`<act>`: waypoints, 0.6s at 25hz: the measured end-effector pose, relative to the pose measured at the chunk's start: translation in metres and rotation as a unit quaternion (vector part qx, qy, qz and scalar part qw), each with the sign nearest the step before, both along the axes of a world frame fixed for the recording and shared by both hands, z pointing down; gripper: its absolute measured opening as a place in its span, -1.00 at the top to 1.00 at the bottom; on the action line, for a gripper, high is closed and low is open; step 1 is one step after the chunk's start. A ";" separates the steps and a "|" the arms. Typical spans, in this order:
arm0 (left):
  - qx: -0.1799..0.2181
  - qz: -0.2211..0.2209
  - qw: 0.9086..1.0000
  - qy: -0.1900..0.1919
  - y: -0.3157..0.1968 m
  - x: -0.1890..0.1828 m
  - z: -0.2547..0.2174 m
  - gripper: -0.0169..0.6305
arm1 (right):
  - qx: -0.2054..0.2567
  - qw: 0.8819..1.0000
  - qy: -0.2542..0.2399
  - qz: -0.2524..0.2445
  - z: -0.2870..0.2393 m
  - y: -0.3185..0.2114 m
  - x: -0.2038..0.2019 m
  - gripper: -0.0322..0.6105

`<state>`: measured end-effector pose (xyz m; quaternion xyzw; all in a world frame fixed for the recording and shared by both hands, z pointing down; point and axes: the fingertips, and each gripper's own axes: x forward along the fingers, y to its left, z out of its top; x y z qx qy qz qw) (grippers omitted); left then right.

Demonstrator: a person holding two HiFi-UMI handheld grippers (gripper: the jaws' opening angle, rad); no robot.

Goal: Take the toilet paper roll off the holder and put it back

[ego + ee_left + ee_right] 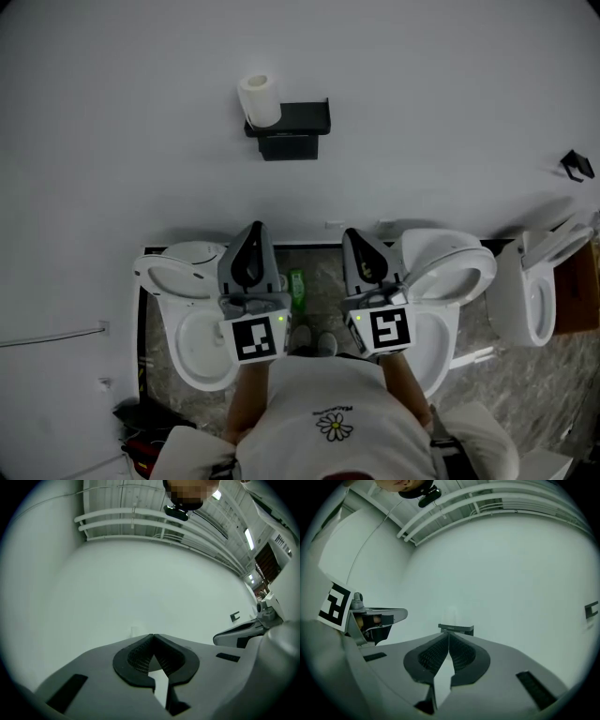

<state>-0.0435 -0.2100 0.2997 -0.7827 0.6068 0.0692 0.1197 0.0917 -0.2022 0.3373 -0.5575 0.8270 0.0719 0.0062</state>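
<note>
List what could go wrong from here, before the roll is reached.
1. Left gripper and right gripper are both shut; reaching the roll that way could knock it off the holder instead of gripping it.
2. The roll stands at the holder's left end, above an open toilet; a fumble might drop it in.

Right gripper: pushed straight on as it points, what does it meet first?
Probably the black holder on the wall, dead ahead of the shut right gripper; nothing shows between, though depth is unclear.
</note>
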 end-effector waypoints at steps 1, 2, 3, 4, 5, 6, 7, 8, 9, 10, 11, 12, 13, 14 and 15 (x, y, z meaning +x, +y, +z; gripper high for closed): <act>0.000 0.001 1.000 -0.002 -0.002 0.001 -0.001 0.90 | 0.002 1.000 0.003 -0.002 0.000 -0.002 -0.001 0.87; 0.002 0.001 1.000 -0.004 -0.004 0.001 -0.002 0.90 | 0.007 1.000 0.009 -0.006 -0.001 -0.004 -0.003 0.87; 0.002 0.002 1.000 -0.007 -0.007 0.001 -0.002 0.89 | 0.014 1.000 0.013 -0.008 -0.001 -0.007 -0.004 0.87; 0.002 0.004 1.000 -0.008 -0.009 0.002 -0.002 0.89 | 0.018 1.000 0.013 -0.010 0.000 -0.010 -0.005 0.87; 0.003 0.005 1.000 -0.007 -0.011 0.001 -0.002 0.90 | 0.018 1.000 0.010 -0.010 0.002 -0.012 -0.005 0.87; 0.003 0.005 1.000 -0.007 -0.013 0.000 -0.001 0.90 | 0.015 1.000 0.008 -0.010 0.005 -0.013 -0.006 0.87; 0.002 0.004 1.000 -0.007 -0.014 -0.001 -0.001 0.90 | 0.013 1.000 0.008 -0.009 0.007 -0.015 -0.006 0.87; 0.001 0.004 1.000 -0.006 -0.016 -0.003 -0.001 0.90 | 0.010 1.000 0.009 -0.006 0.009 -0.016 -0.006 0.87; 0.001 0.004 1.000 -0.006 -0.018 -0.005 -0.002 0.90 | 0.008 1.000 0.010 -0.002 0.011 -0.018 -0.006 0.87; 0.002 0.003 1.000 -0.006 -0.019 -0.007 -0.003 0.90 | 0.006 1.000 0.010 0.002 0.014 -0.020 -0.006 0.87; 0.004 0.002 1.000 -0.006 -0.021 -0.010 -0.005 0.90 | 0.003 1.000 0.010 0.005 0.016 -0.022 -0.007 0.87; 0.005 0.001 1.000 -0.006 -0.023 -0.012 -0.006 0.90 | 0.001 1.000 0.009 0.007 0.016 -0.025 -0.008 0.87; 0.007 -0.001 1.000 -0.006 -0.025 -0.015 -0.008 0.90 | 0.000 1.000 0.007 0.008 0.015 -0.028 -0.009 0.87; 0.009 -0.003 1.000 -0.006 -0.026 -0.018 -0.010 0.90 | -0.001 1.000 0.003 0.007 0.011 -0.032 -0.011 0.87; 0.012 -0.005 1.000 -0.007 -0.028 -0.021 -0.012 0.90 | 0.004 1.000 -0.004 0.004 0.002 -0.037 -0.014 0.87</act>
